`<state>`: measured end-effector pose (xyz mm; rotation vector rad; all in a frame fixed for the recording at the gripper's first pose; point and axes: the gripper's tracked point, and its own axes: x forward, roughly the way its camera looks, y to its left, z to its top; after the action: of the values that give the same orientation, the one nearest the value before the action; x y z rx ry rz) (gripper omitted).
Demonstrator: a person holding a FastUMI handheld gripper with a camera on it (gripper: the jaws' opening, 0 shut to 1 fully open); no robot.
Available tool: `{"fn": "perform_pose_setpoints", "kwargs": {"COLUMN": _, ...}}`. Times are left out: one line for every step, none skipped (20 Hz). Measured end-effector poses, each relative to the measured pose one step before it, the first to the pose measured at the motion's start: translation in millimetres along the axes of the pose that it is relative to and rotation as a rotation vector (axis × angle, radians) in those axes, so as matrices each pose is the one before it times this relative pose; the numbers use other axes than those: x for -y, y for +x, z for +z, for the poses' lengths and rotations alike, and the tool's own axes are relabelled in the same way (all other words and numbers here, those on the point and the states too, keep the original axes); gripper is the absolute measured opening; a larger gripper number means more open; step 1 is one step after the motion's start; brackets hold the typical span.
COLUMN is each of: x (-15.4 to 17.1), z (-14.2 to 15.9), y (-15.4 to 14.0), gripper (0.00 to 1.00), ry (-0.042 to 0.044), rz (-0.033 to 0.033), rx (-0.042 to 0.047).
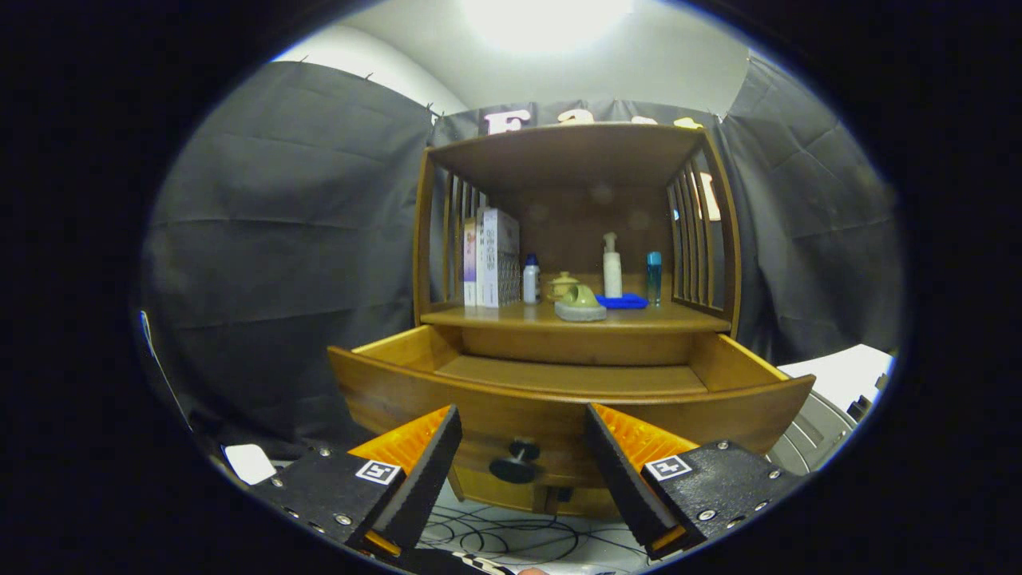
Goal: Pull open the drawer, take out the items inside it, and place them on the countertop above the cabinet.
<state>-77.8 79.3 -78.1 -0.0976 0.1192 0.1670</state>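
Observation:
A wooden cabinet stands ahead with its drawer (559, 399) pulled out toward me; the part of the drawer's inside that I can see holds nothing. Its dark round knob (515, 465) sits between my fingers, slightly beyond them. My gripper (523, 431) is open, fingers spread to either side of the knob and touching nothing. On the countertop (679, 319) above the drawer rests a green rounded item (580, 304) near the front edge.
Further back on the countertop stand boxes (491, 258), a small white bottle (530, 279), a lidded jar (561, 285), a white pump bottle (612, 267), a blue tray (623, 301) and a blue bottle (654, 277). Slatted sides and a top shelf enclose it. Cables (511, 535) lie on the floor.

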Motion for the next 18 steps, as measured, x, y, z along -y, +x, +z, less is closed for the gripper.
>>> {"fn": "perform_pose_setpoints", "kwargs": {"x": 6.39, "z": -5.09, "y": 1.33, "gripper": 0.95, "ry": -0.01454, "rz": -0.01764, "rx": -0.00846}}
{"fn": "perform_pose_setpoints", "kwargs": {"x": 5.63, "z": -4.73, "y": 1.29, "gripper": 0.95, "ry": -0.01140, "rz": -0.01378, "rx": -0.00271}}
{"fn": "perform_pose_setpoints", "kwargs": {"x": 4.15, "z": -4.44, "y": 1.50, "gripper": 0.96, "ry": -0.00607, "rz": -0.01254, "rx": -0.00707}}
{"fn": "perform_pose_setpoints", "kwargs": {"x": 2.14, "z": -5.57, "y": 3.22, "gripper": 0.95, "ry": -0.00512, "rz": -0.00569, "rx": -0.01095}}
{"fn": "perform_pose_setpoints", "kwargs": {"x": 3.26, "z": -5.04, "y": 2.59, "gripper": 0.95, "ry": -0.00071, "rz": -0.00977, "rx": -0.01474}}
{"fn": "perform_pose_setpoints", "kwargs": {"x": 2.44, "z": -3.93, "y": 2.55, "gripper": 0.96, "ry": 0.00591, "rz": -0.00812, "rx": -0.01448}}
{"fn": "perform_pose_setpoints", "kwargs": {"x": -2.25, "z": -1.35, "y": -1.47, "gripper": 0.96, "ry": 0.02082, "rz": 0.01562, "rx": -0.00936}}
{"fn": "perform_pose_setpoints", "kwargs": {"x": -5.96, "z": -1.09, "y": 6.26, "gripper": 0.96, "ry": 0.00889, "rz": 0.00658, "rx": -0.00622}}
{"fn": "perform_pose_setpoints", "kwargs": {"x": -0.24, "z": 1.55, "y": -0.09, "gripper": 0.96, "ry": -0.00550, "rz": 0.00324, "rx": 0.00394}}
{"fn": "perform_pose_setpoints", "kwargs": {"x": -0.86, "z": 0.36, "y": -0.07, "gripper": 0.96, "ry": -0.01433, "rz": -0.00017, "rx": 0.00446}}
{"fn": "perform_pose_setpoints", "kwargs": {"x": -1.74, "z": 0.22, "y": 0.73, "gripper": 0.96, "ry": -0.01102, "rz": 0.00269, "rx": 0.00415}}
{"fn": "perform_pose_setpoints", "kwargs": {"x": -1.93, "z": -2.24, "y": 1.22, "gripper": 0.96, "ry": 0.00172, "rz": 0.00496, "rx": -0.00496}}
{"fn": "perform_pose_setpoints", "kwargs": {"x": -2.32, "z": -1.80, "y": 1.26, "gripper": 0.96, "ry": 0.01098, "rz": 0.00507, "rx": -0.00708}}
{"fn": "perform_pose_setpoints", "kwargs": {"x": 0.72, "z": 0.75, "y": 3.74, "gripper": 0.97, "ry": 0.01266, "rz": 0.00498, "rx": -0.00746}}
{"fn": "perform_pose_setpoints", "kwargs": {"x": -1.01, "z": 0.03, "y": 4.35, "gripper": 0.97, "ry": 0.01252, "rz": -0.00146, "rx": -0.00254}}
{"fn": "perform_pose_setpoints", "kwargs": {"x": 3.52, "z": 1.43, "y": 2.91, "gripper": 0.97, "ry": 0.00754, "rz": -0.00827, "rx": -0.00473}}
{"fn": "perform_pose_setpoints", "kwargs": {"x": 2.19, "z": 1.94, "y": 0.58, "gripper": 0.97, "ry": 0.02564, "rz": -0.01034, "rx": -0.00231}}
{"fn": "perform_pose_setpoints", "kwargs": {"x": -1.65, "z": -0.83, "y": 1.50, "gripper": 0.96, "ry": 0.00513, "rz": -0.00729, "rx": -0.00177}}
